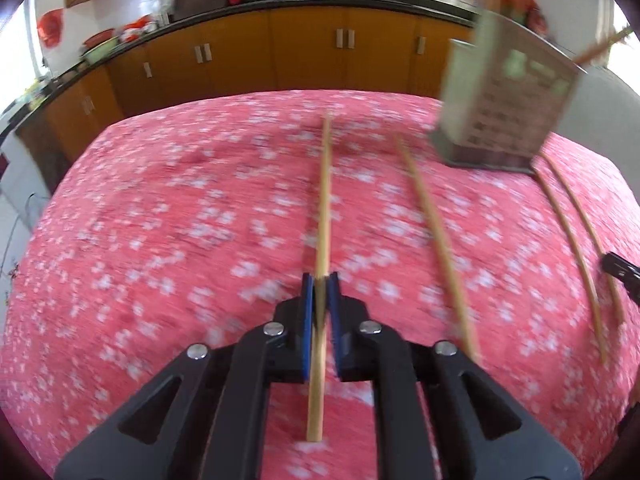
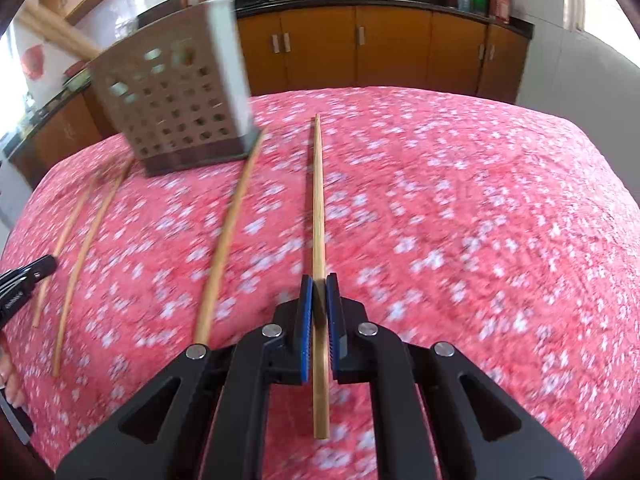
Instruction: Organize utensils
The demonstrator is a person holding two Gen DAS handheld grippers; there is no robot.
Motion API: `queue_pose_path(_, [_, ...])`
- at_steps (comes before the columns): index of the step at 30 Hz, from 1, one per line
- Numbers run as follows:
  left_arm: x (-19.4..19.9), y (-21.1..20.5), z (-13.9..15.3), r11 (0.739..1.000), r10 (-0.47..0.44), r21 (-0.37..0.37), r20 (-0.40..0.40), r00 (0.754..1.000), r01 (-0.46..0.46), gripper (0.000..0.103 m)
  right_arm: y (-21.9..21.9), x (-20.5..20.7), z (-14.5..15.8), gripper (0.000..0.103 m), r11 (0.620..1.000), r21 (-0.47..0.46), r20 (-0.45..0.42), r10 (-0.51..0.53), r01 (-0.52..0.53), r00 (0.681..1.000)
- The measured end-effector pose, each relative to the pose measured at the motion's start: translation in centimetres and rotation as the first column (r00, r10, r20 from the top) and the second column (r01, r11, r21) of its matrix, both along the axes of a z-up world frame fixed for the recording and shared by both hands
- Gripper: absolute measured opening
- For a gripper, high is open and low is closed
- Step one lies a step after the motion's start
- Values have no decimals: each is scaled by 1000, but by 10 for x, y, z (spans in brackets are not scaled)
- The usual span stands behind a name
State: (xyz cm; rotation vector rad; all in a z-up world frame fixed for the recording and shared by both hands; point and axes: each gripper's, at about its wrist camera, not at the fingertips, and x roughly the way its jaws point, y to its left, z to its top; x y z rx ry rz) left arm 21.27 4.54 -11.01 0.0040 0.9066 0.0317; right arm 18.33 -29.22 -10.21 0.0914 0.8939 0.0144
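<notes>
Chopsticks lie scattered on the table's pink floral cloth (image 1: 160, 200). Left tongs (image 1: 320, 280) are clamped on one bamboo chopstick (image 1: 325, 200), which runs straight ahead between the blue pads. Right tongs (image 2: 319, 280) likewise pinch a second chopstick (image 2: 318, 200). Ahead and to the right of the left tongs stands a perforated metal utensil holder (image 1: 504, 100), blurred, seemingly with sticks inside. Three loose chopsticks (image 2: 224, 240) lie between both tongs, near the holder's base.
</notes>
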Motion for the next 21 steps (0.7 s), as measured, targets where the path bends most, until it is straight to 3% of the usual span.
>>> queue_pose_path(3, [6,14,1,1000,31,-5,10,999,-31,22,-4,11,0,8,1000,0,-2,-18,18,1000])
queue_pose_path(6, [8,23,0,999,42,-33,11,999,-41,22,-2,14,-4,8,1000,-14,22,-23,24,999])
queue_pose_path(21, [10,21,1,998,44,-36,12,999,-43,22,-4,11,-4,8,1000,-8,24,-23,23,999])
